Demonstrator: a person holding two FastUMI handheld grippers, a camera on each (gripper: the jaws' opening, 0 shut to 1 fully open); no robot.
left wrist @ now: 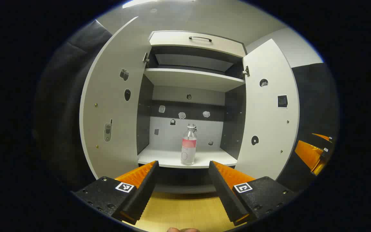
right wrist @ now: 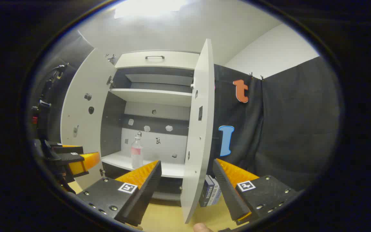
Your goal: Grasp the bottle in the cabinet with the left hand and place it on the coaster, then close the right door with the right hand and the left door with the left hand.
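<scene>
A clear bottle [left wrist: 188,145] with a pink label stands upright on the lower shelf [left wrist: 172,158] of the white cabinet, whose left door [left wrist: 111,106] and right door [left wrist: 267,116] both hang wide open. My left gripper [left wrist: 183,167] is open, short of the shelf's front edge and lined up with the bottle, not touching it. In the right gripper view the bottle [right wrist: 136,151] stands on the shelf at left. My right gripper [right wrist: 187,167] is open, with the edge of the right door [right wrist: 198,129] standing between its fingers and apart from them. The left gripper [right wrist: 72,159] shows at far left.
A wooden table top [left wrist: 185,209] lies under both grippers. A stack of small boxes [right wrist: 209,191] stands on the table behind the right door. An upper shelf [left wrist: 192,79] and a top drawer with a handle [left wrist: 200,38] sit above. The right gripper [left wrist: 314,151] shows at the far right.
</scene>
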